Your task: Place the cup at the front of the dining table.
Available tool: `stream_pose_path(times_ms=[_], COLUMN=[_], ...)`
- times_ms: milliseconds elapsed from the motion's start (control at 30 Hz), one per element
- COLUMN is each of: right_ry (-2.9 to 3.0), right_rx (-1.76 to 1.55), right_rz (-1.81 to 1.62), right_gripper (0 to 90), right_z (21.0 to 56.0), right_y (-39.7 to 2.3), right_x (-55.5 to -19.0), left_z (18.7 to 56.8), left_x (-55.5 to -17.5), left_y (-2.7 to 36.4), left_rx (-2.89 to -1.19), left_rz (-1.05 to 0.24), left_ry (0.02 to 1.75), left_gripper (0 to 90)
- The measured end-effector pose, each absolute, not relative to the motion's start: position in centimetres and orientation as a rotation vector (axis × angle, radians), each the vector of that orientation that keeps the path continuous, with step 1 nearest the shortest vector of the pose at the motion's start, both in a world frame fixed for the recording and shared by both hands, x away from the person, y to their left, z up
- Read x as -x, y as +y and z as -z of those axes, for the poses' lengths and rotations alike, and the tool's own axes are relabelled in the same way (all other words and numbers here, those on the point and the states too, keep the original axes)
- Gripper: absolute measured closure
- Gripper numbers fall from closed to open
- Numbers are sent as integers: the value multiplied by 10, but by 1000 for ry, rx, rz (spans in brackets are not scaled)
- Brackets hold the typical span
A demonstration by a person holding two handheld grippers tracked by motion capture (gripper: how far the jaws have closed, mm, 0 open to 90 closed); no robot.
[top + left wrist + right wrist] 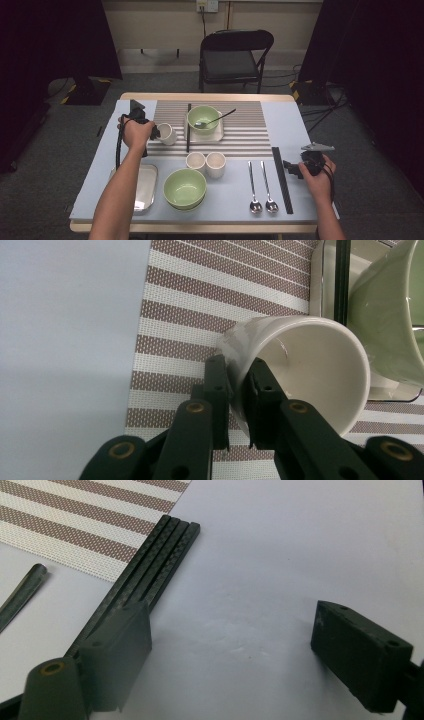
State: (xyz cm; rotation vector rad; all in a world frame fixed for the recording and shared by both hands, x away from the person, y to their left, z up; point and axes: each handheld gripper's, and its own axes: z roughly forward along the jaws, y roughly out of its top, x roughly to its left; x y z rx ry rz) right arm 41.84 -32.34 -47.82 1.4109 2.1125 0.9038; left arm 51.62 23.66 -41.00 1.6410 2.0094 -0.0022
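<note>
My left gripper (151, 132) is shut on the wall of a white cup (167, 133) at the left edge of the striped placemat (240, 135). In the left gripper view the cup (310, 370) is tilted with its mouth toward the camera, and one jaw of the gripper (239, 405) is inside the rim and one outside. My right gripper (291, 169) stands open low over the table at the right, just right of the black chopsticks (281, 179). In the right gripper view nothing lies between the spread jaws of the gripper (235, 650), and the chopsticks (150, 565) run past the left finger (117, 655).
A green bowl (203, 119) with a spoon sits on a square plate at the mat's centre, a black chopstick (188, 127) beside it. Two white cups (206, 163), a second green bowl (185, 187), a metal tray (146, 186) and two spoons (261, 187) lie nearer. A folding chair (235, 55) stands beyond the table.
</note>
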Motion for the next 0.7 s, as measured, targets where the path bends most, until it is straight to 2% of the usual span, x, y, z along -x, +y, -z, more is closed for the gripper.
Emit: stream_pose_path(times_ms=[700], right_ry=[2112], right_rx=[-1410], right_rz=[-903], right_gripper=[149], right_z=[478], right_y=[-323], right_x=[-418], left_z=[409], left_x=[-517], left_y=[234], left_rx=[-1638], left_rz=[-12], left_ry=[2000], left_gripper=[802])
